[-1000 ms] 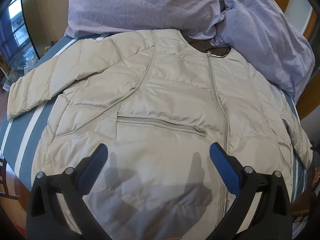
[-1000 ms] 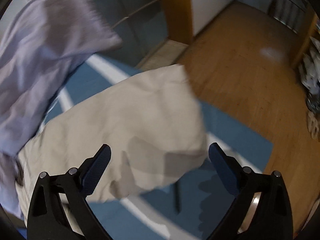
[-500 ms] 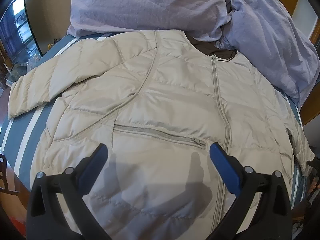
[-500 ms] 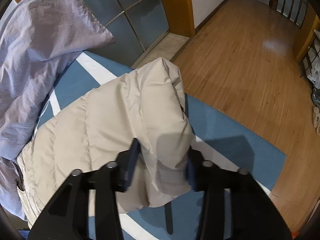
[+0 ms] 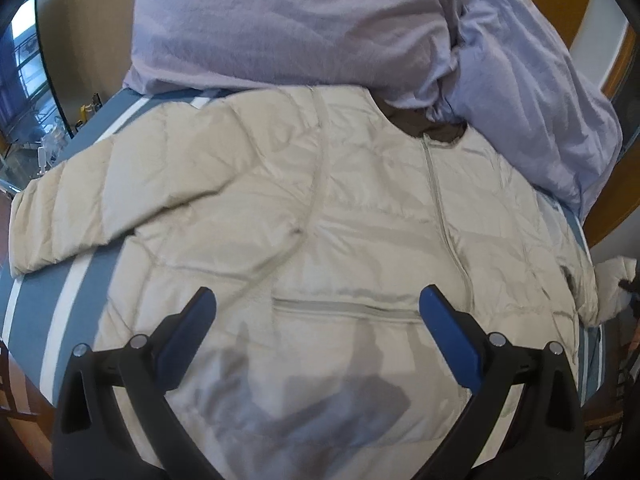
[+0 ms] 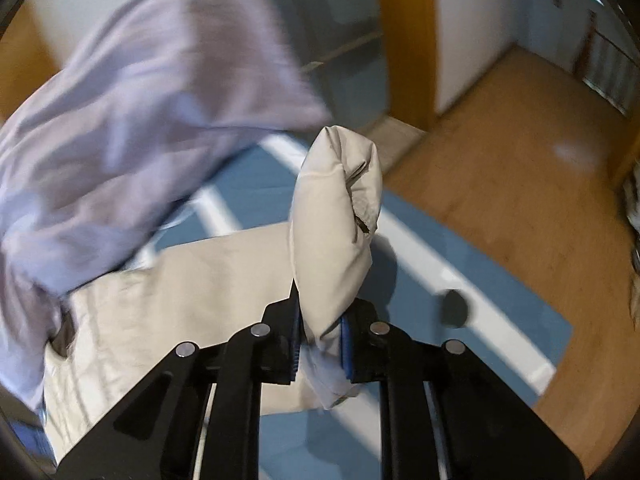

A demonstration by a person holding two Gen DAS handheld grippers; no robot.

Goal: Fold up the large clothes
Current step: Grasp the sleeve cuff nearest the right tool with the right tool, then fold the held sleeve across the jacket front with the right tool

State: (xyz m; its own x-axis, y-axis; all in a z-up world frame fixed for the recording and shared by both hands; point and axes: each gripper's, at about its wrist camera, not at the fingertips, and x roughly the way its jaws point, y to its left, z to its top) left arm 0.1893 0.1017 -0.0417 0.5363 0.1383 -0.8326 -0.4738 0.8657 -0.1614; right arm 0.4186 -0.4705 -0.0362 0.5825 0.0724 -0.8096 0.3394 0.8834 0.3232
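Right tongs [image 6: 320, 340] have just been closing; the cuff [image 6: 334, 216] is now pinched between them, sticking up at 12 o'clock. Left tongs [image 5: 318, 306] are held wide above the jacket [image 5: 360, 208], which is spread zip-up on the bed [image 5: 40, 308], pillows [image 5: 320, 20] at 12 o'clock.

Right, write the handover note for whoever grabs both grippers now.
Right gripper: jaws have just been closing and now pinch the cuff of the sleeve, lifted off the bed.
Left gripper: open, empty, over the hem.
The beige quilted puffer jacket lies flat, zipped, front up on the blue white-striped bed cover, collar against the lilac duvet.
Done: sleeve gripped.
Left: fold both sleeves in, then the body.
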